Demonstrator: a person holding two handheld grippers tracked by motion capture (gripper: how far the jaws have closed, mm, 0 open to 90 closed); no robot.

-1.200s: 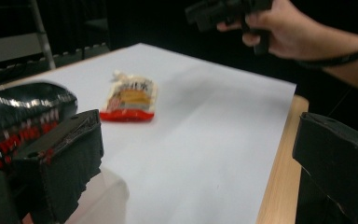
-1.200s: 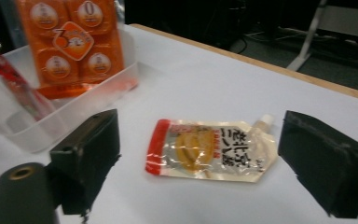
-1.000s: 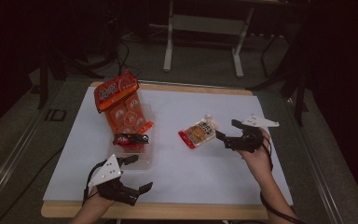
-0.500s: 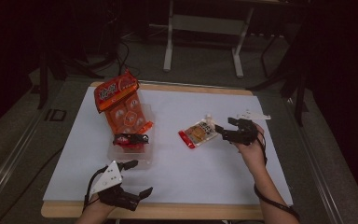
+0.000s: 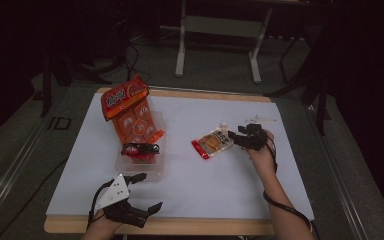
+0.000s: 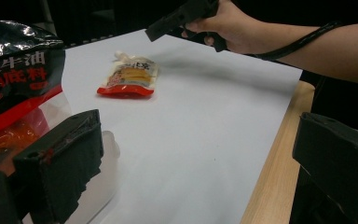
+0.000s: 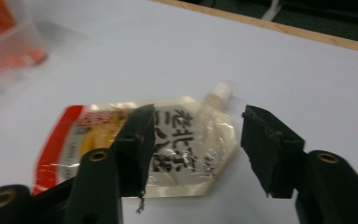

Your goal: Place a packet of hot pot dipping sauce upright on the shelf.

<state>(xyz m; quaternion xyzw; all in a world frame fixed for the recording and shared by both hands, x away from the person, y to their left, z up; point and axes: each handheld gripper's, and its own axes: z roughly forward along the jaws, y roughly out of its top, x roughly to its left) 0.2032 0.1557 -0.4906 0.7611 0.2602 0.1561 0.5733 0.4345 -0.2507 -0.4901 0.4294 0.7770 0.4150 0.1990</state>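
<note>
The right gripper [image 7: 193, 154], jaws just been closing yet not gripping, hovers over the spouted sauce pouch [image 7: 168, 144], whose spout end lies between them on the white sheet [image 7: 261, 60].

Right hand-held gripper [image 7: 193, 154] apparently lowered over pouch [image 7: 140, 147], closing.

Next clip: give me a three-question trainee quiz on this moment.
1. True or false: the right gripper is clamped on the spout pouch.
2. Which gripper is nearer the clear tub? A. left B. right
3. What lies on top of the tub's orange packs?

Key:
1. False: its jaws have just been closing, but they straddle the pouch's spout end without pressing on it.
2. A: the left gripper.
3. A black-and-red packet.
</note>
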